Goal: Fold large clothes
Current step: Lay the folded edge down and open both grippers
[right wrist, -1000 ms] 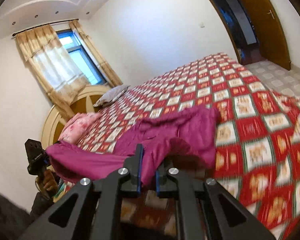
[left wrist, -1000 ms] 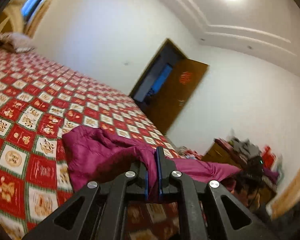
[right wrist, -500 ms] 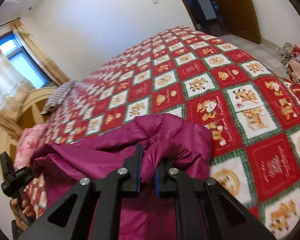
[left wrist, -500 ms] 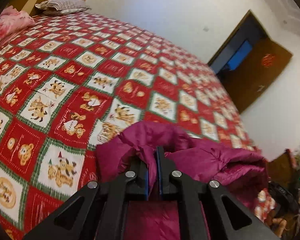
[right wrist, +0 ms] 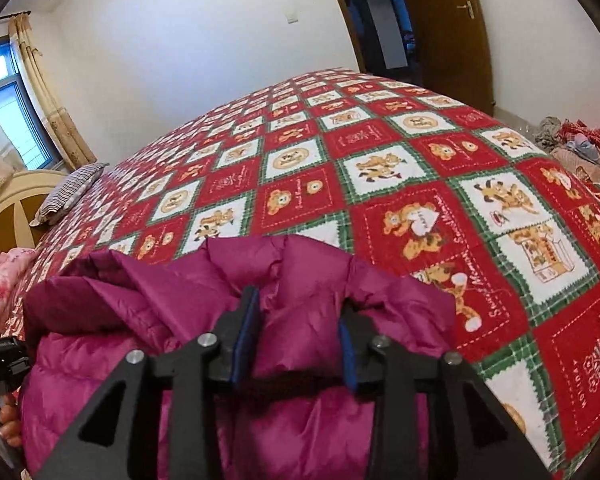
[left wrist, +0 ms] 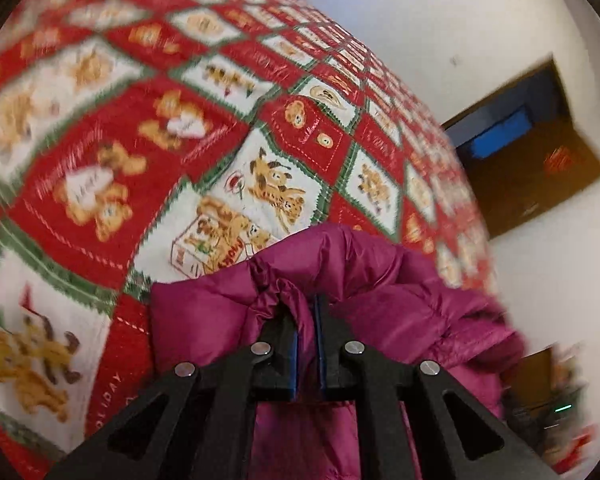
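A magenta puffer jacket [right wrist: 188,312] lies bunched on the near edge of a bed with a red, white and green teddy-bear quilt [right wrist: 380,160]. In the left wrist view my left gripper [left wrist: 306,304] is shut on a fold of the jacket [left wrist: 380,280]. In the right wrist view my right gripper [right wrist: 296,304] is open, its fingers astride a puffed fold of the jacket that sits loose between them.
A striped pillow [right wrist: 68,192], a pink pillow [right wrist: 0,276] and a wooden headboard [right wrist: 16,200] are at the far left. A brown door [right wrist: 440,24] stands open behind the bed. Clothes [right wrist: 572,140] are piled at the right. The quilt [left wrist: 140,140] fills the left wrist view.
Both grippers have swung down and forward over the bed, laying the jacket onto the quilt. My right gripper has opened and let go of the jacket. My left stays clamped.
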